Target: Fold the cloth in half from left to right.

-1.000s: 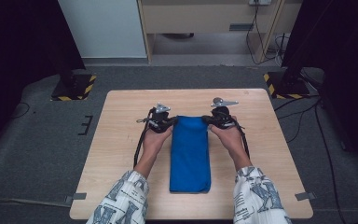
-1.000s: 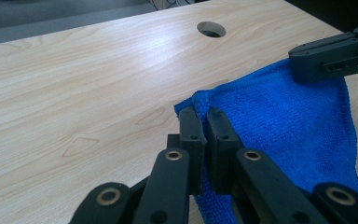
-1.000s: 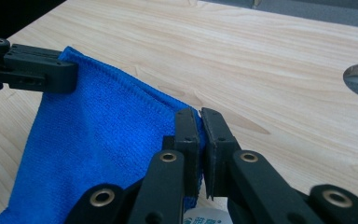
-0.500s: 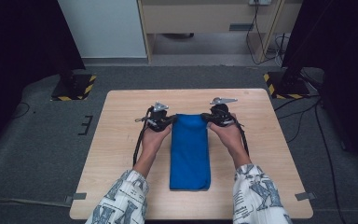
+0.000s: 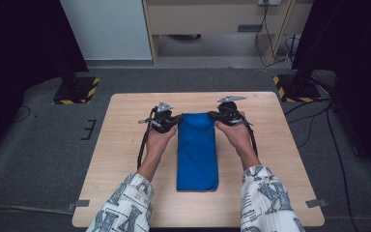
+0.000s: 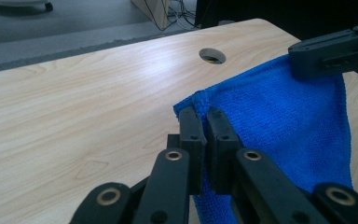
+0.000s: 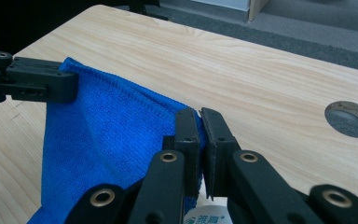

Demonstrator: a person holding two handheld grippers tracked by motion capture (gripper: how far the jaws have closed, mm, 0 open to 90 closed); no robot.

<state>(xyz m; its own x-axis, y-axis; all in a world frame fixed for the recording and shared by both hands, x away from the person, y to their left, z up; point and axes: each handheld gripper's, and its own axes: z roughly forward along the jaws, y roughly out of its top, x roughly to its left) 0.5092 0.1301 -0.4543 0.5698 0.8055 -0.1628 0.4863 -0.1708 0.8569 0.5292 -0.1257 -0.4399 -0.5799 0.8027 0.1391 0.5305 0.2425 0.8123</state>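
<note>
Now I am pinching the far corners of the folded blue towel [image 5: 197, 150] with my left claw [image 6: 200, 122] and right claw [image 7: 199, 122], both lifting it slightly off the bench [image 5: 125, 145], with the next fold not yet made.

A light wooden table [image 5: 125, 159] with a round cable hole [image 7: 349, 119] is seen on grey carpet. A folded blue cloth [image 5: 197, 154] is laid lengthwise along its middle, its far corners raised.

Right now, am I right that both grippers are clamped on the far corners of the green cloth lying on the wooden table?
Not quite: the cloth is blue, not green, as the high view shows. The rest holds: the left gripper and the right gripper are each clamped on a far corner of it on the wooden table.
</note>
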